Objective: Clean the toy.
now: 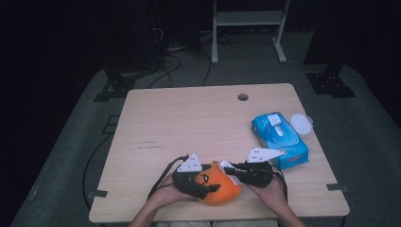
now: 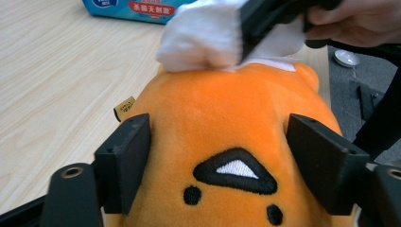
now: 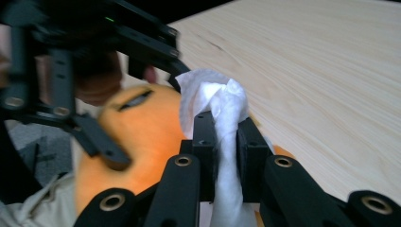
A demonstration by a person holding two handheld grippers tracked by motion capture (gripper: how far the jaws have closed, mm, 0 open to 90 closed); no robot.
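Orange plush (image 2: pixel 222 142) clamped in left hand-held gripper (image 2: pixel 220 161); right hand-held gripper (image 3: pixel 222 137) pinches white tissue (image 3: pixel 215 94) vs. plush top.

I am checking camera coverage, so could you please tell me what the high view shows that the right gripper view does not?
High view alone: the blue wipes pack with a white round lid beside it, and the table's far edge with its cable hole. Right gripper view alone: the right gripper pinching a white wipe up close. Both: the orange plush toy, held by the left gripper.
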